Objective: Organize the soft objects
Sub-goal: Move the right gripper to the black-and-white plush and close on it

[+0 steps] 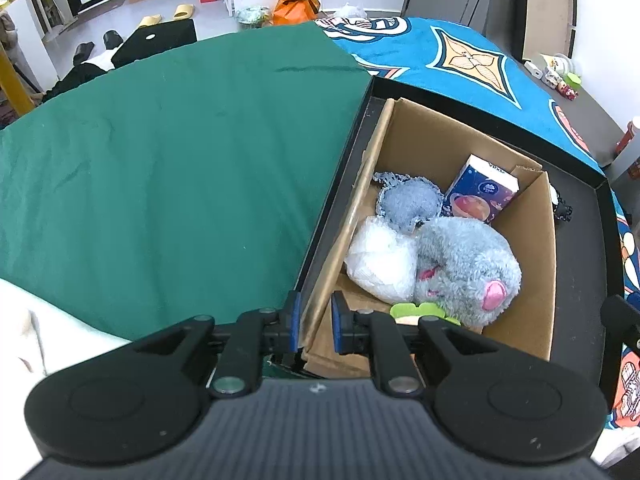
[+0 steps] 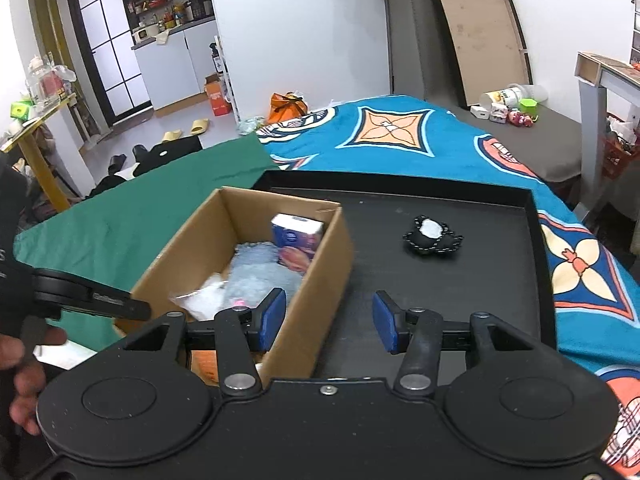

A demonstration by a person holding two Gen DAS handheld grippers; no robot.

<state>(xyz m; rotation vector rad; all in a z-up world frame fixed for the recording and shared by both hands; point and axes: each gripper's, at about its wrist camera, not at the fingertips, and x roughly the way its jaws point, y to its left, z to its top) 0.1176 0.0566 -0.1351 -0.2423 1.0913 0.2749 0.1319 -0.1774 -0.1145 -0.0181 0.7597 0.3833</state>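
Note:
An open cardboard box (image 1: pixel 536 280) stands in a black tray (image 1: pixel 580 240). It holds a grey plush animal (image 1: pixel 468 264), a white bubble-wrap bundle (image 1: pixel 380 264), a grey-blue fluffy piece (image 1: pixel 408 200), a blue tissue pack (image 1: pixel 480 188) and a green item (image 1: pixel 416 310). My left gripper (image 1: pixel 316 322) is shut on the box's near left wall. My right gripper (image 2: pixel 328 320) is open and straddles the box's (image 2: pixel 320 304) right wall without touching it. A small black-and-white soft toy (image 2: pixel 432 236) lies alone on the tray (image 2: pixel 480 300).
The tray rests on a bed with a green cloth (image 1: pixel 180 160) to the left and a blue patterned blanket (image 2: pixel 400 140) behind and right. Small toys and cups (image 2: pixel 508 108) sit at the far right. Slippers and bags lie on the floor beyond.

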